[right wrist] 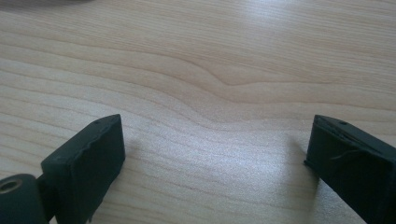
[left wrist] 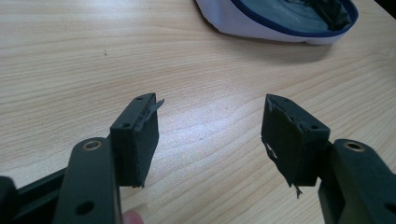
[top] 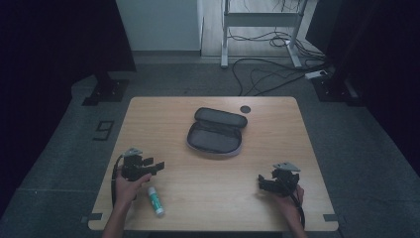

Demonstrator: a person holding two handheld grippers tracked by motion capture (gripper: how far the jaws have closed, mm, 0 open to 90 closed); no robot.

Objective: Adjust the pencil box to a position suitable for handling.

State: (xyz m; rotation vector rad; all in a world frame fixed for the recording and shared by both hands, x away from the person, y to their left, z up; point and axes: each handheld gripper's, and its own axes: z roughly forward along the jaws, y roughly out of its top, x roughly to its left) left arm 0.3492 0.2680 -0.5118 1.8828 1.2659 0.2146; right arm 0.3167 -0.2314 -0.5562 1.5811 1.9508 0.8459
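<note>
The open pencil case (top: 216,132) lies in the middle of the table (top: 277,208). The left gripper (top: 154,166) sits near the case's left, jaws wide apart, holding nothing. A glue stick (top: 155,200) lies just beside that gripper. The right gripper (top: 262,182) is to the case's right, jaws wide too, with nothing between them

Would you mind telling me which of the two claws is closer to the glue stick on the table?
The left claw: the glue stick lies just below it near the table's front edge, while the right claw sits far across the table.
</note>
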